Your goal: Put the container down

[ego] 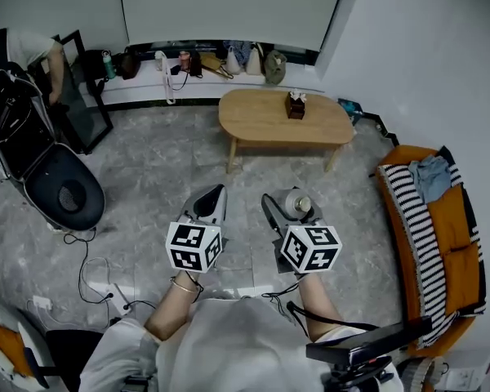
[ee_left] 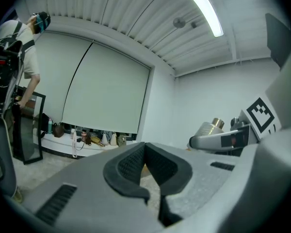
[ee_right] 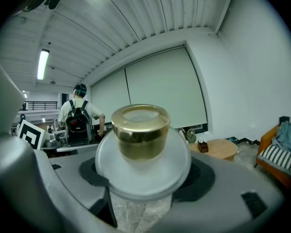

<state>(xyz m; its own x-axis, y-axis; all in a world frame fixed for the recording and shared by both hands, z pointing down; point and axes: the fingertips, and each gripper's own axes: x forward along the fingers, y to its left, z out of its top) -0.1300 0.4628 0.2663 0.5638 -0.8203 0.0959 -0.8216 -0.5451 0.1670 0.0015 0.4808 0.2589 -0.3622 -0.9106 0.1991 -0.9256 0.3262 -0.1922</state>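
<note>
The container [ego: 295,204] is a frosted jar with a gold cap. My right gripper [ego: 290,212] is shut on it and holds it in the air above the floor. In the right gripper view the container [ee_right: 140,140] fills the middle, cap towards the camera, and the dark pads of my right gripper [ee_right: 143,178] press on both its sides. My left gripper [ego: 210,205] hangs beside it on the left, shut and holding nothing. In the left gripper view my left gripper [ee_left: 145,166] has its pads meeting at the tips. The container [ee_left: 209,129] shows at the right there.
An oval wooden table [ego: 261,119] with a small brown box [ego: 295,104] stands ahead. On the right is an orange sofa [ego: 441,219] with a striped blanket. A person [ego: 33,55] stands by a black cart [ego: 41,170] at the left. Cables [ego: 98,276] lie on the floor.
</note>
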